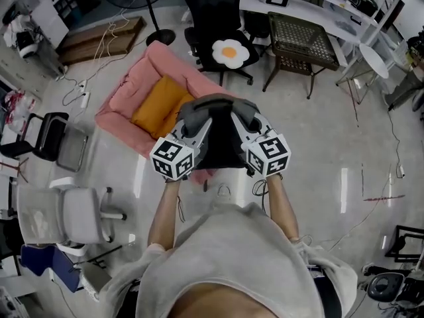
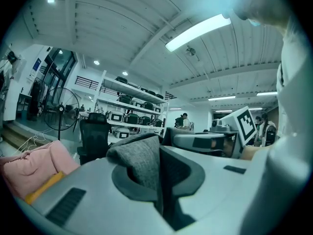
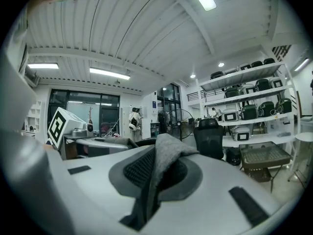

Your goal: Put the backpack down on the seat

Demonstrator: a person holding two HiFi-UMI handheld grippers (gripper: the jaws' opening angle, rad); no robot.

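**A:** Where is the backpack?

**B:** There is one backpack (image 1: 218, 144), dark with a grey top. It hangs off the floor (image 1: 324, 144) in front of the person, between the two grippers. In the head view it sits over the near right corner of the pink seat (image 1: 122, 108), held up and not resting on it.

**A:** What about the left gripper?

**B:** The left gripper (image 1: 201, 118) is clamped on the left side of the backpack's grey top. Its own view shows the jaws pressed together on a fold of that grey fabric (image 2: 139, 158), which sticks up from between them.

**A:** And the right one?

**B:** The right gripper (image 1: 242, 118) does the same on the right side. Its jaws are closed on another fold of grey fabric (image 3: 164, 155), with almost no gap.

**A:** How many of each thing?

**B:** One backpack, two grippers and one pink seat. One orange cushion (image 1: 159, 105) lies on that seat. To the far right of the seat stands one black office chair (image 1: 211, 12) with one egg-shaped cushion (image 1: 230, 52). One brown wicker chair (image 1: 301, 42) is further right.
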